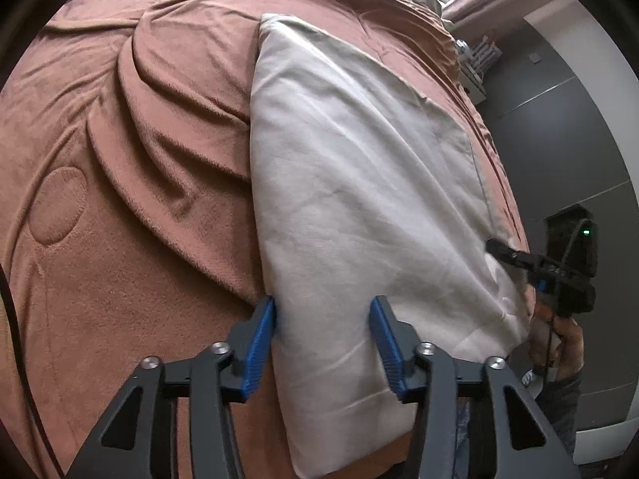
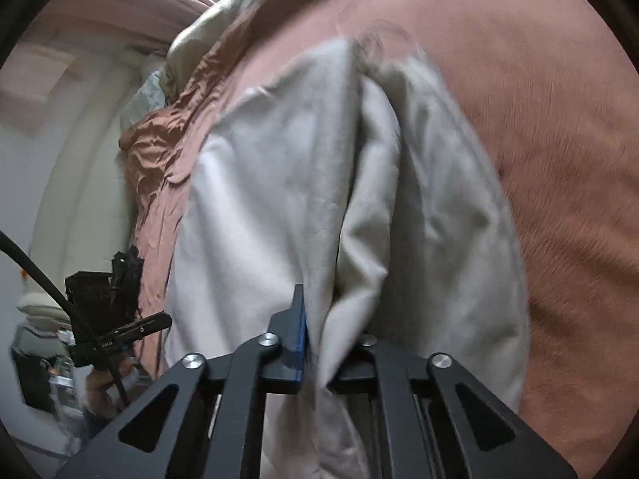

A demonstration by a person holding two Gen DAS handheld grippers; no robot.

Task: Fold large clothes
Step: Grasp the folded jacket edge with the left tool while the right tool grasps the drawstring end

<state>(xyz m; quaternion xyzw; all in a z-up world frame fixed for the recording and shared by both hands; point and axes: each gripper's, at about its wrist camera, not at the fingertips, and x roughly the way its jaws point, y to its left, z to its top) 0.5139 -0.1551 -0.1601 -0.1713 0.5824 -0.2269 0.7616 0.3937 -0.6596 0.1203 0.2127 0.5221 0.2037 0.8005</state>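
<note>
Right gripper (image 2: 315, 343) clenched on the beige garment (image 1: 359, 183) edge at frame bottom to lift a fold; left gripper (image 1: 322, 343) spread, straddling the garment's left edge over the brown blanket (image 1: 120, 159), ungripped.

No legible text, label, brand, number or sign in either wrist view; small print on dark gear is blurred.

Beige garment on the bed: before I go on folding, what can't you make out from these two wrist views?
- Right wrist view: right gripper is shut on the beige garment; cloth drapes over its right finger.
- Same view: motion blur smears the garment's far edge.
- Left wrist view: garment's near end is cut off by the frame bottom and left gripper.
- Garment type: no telling feature shows.
</note>
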